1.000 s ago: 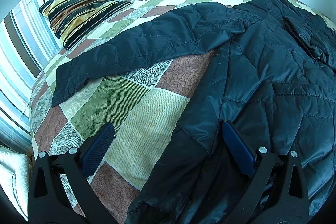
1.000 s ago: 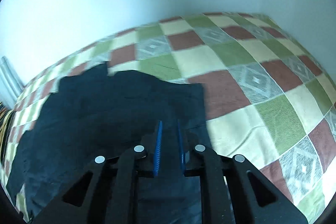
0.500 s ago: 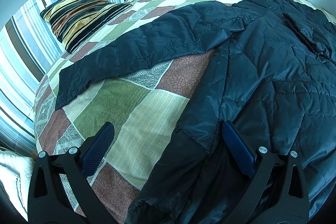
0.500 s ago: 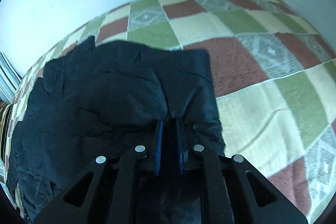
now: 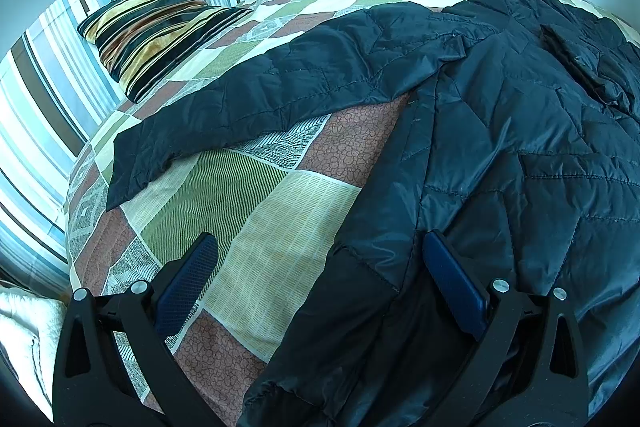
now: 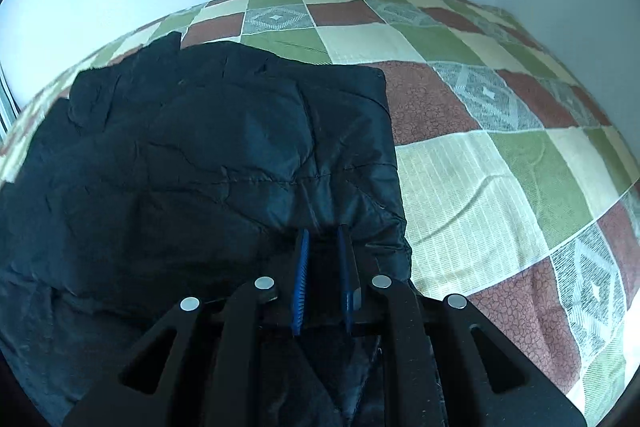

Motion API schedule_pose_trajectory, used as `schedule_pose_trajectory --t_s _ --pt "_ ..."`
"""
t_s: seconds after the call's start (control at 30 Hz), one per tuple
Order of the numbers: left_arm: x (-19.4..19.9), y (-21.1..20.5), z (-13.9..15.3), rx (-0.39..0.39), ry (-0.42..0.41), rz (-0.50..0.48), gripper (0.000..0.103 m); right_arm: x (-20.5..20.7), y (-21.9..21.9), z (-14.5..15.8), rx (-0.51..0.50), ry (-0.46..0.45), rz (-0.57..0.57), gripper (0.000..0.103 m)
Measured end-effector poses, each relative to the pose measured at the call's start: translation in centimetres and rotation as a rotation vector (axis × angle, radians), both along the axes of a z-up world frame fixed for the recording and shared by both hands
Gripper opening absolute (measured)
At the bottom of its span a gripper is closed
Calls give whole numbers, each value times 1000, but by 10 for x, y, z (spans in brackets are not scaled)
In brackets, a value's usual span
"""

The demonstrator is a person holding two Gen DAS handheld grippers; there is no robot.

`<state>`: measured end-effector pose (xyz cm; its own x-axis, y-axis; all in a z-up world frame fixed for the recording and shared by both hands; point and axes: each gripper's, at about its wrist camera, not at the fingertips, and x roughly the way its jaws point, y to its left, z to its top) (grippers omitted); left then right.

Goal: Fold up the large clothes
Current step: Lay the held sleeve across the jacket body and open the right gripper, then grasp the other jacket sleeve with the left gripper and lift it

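Observation:
A large dark quilted jacket (image 5: 500,131) lies spread on the bed, one sleeve (image 5: 260,87) stretched out to the left. My left gripper (image 5: 320,243) stands open low over the jacket's near side edge. Its right finger (image 5: 452,283) rests against the fabric and its left finger (image 5: 188,279) hangs over the bedspread. In the right wrist view my right gripper (image 6: 323,231) is shut on a pinched fold of the jacket (image 6: 180,155), holding a turned-over part just above the rest of the garment.
A checked green, brown and cream bedspread (image 6: 480,167) covers the bed. A striped pillow (image 5: 152,27) and a striped headboard cushion (image 5: 48,75) sit at the far left. Pale walls close the far side. White cloth (image 5: 20,327) lies beside the bed at lower left.
My right gripper has sunk toward the bed with the jacket fold still in it, and the folded part has settled flatter. The left gripper has kept still.

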<state>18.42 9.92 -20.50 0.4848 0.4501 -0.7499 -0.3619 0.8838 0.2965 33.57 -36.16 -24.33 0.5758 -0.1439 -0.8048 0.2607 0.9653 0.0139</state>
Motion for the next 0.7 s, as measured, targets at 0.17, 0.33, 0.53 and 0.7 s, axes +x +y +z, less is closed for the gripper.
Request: schedule_pose_trajectory --t_s 0.17,0.33,0.53,0.7 --pt "0 0 0 -13 -1 1 101 -5 5 9 -43 -20 -2 16" --pt "1 0 0 -13 0 0 101 -28 12 31 -109 -95 -45 70" --pt "0 1 0 -14 -1 0 101 -31 4 8 -154 -18 -99 79" --pt "-1 2 3 -23 -9 -11 101 -29 1 -7 -162 4 -121 87"
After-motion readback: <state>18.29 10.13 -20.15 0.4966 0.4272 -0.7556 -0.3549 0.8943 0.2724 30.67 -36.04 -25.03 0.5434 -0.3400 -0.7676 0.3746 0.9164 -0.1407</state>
